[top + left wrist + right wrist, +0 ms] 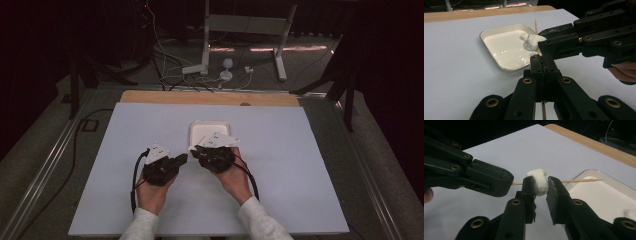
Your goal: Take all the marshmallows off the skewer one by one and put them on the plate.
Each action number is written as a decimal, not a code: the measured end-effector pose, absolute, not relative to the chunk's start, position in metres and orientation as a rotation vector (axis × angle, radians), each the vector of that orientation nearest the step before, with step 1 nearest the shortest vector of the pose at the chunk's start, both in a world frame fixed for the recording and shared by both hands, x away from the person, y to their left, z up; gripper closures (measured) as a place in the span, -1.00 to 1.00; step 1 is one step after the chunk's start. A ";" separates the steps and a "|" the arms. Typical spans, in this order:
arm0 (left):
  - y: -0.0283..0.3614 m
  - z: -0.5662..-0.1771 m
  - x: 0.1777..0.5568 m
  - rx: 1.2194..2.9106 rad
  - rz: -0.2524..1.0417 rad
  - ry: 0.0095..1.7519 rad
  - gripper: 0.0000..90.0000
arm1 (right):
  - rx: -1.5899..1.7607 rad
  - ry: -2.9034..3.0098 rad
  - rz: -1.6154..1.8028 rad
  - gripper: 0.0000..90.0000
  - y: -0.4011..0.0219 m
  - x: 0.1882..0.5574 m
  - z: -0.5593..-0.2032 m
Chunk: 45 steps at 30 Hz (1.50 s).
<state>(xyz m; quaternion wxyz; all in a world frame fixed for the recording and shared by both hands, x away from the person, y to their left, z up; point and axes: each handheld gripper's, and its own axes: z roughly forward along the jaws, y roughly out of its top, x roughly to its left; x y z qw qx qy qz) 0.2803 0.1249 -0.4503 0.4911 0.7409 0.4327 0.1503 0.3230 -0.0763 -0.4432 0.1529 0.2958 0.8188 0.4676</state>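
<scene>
I count one thin wooden skewer (579,180), two soft white marshmallow lumps, one (538,183) on the skewer and one (631,214) in my single square white tray (489,32).

A pale blue-grey sheet (280,165) covers most of the table, and a strip of bare light wood (210,97) shows along its far edge. Grey carpet (40,165) lies around the table on both sides, with a metal rail (47,170) running along the left. Beyond the table stands a white metal frame (245,25) on 2 legs, and loose white and black cables (165,65) trail across the floor near it. A small white round thing (227,64) sits on the floor among them. Dark stands (75,85) rise at either side. The back of the room is very dark, with 2 streaks of light (270,49) on the floor.
</scene>
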 end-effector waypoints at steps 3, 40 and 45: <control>0.125 -0.450 0.280 1.794 0.369 1.054 1.00 | 0.841 2.338 1.328 0.75 -0.075 0.322 -0.443; 0.122 -0.437 0.273 1.789 0.407 1.028 1.00 | 1.076 2.138 1.168 0.87 -0.116 0.361 -0.443; 0.126 -0.437 0.273 1.773 0.406 1.039 1.00 | 1.073 2.134 1.172 0.86 -0.127 0.366 -0.440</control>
